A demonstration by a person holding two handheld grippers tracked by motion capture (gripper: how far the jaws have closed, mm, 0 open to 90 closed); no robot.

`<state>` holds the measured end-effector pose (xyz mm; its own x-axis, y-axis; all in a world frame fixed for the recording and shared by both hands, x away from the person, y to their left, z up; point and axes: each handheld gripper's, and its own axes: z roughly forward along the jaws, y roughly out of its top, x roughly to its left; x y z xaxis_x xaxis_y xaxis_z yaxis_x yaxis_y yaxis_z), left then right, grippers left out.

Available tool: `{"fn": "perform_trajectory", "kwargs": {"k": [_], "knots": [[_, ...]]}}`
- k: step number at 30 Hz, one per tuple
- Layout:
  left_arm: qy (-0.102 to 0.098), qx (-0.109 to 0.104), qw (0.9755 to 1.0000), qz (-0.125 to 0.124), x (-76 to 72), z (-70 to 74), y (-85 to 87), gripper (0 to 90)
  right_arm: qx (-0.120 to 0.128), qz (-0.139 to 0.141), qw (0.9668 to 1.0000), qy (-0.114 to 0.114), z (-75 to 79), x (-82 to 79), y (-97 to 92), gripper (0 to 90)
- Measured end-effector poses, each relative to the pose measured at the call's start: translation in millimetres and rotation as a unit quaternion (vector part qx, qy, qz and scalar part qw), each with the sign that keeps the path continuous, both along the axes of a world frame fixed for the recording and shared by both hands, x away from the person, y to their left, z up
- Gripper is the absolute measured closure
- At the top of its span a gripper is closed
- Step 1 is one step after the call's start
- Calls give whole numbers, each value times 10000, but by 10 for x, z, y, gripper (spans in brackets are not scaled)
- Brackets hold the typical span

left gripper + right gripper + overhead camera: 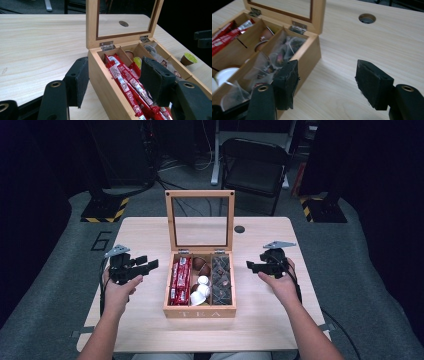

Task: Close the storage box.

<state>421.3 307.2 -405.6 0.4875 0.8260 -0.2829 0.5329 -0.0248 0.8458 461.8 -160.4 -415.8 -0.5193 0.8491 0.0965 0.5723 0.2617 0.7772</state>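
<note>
The wooden box (200, 311) sits centre frame on the bench (140, 330), lid propped up for access; left claw (145, 265) and right claw (251, 266) flank it, both parted and empty.

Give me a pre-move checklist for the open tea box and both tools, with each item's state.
1. Glass lid of the tea box stands upright, fully open: ok.
2. Left tool open, nothing between its pads: ok.
3. Right tool open and holding nothing: ok.
4. Both tools apart from the box, one at each side: ok.
5. Red packets in the left compartment, white and brown capsules in the middle, clear bags in the right: ok.
6. A green-topped capsule lies outside the box on the table: not ok.
</note>
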Motion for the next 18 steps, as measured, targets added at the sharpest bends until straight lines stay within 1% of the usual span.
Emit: {"fn": "perform_trajectory", "kwargs": {"k": [3,7,9,10,11,13,15,17,18], "knots": [[26,-8,10000,-55,14,-1,-19,401,80,111,9999,-11,69,1,80,347],[57,7,9999,-128,33,1,-55,405,54,211,9998,-35,151,16,161,351],[65,58,9998,-150,46,7,-69,406,95,244,9997,-31,184,25,190,352],[46,39,9999,-136,54,5,-77,406,93,259,9996,-32,206,36,210,354],[74,44,9998,-155,59,8,-84,405,106,269,9996,-26,221,40,222,356],[70,74,9998,-173,79,21,-97,405,119,318,9994,-48,261,56,255,359],[59,49,9998,-173,98,51,-108,405,129,348,9993,-37,293,67,277,362],[32,-20,9998,-190,122,80,-119,405,137,372,9992,-40,328,84,299,369],[66,-41,9997,-219,135,91,-125,404,134,374,9992,-37,345,94,310,373]]}}
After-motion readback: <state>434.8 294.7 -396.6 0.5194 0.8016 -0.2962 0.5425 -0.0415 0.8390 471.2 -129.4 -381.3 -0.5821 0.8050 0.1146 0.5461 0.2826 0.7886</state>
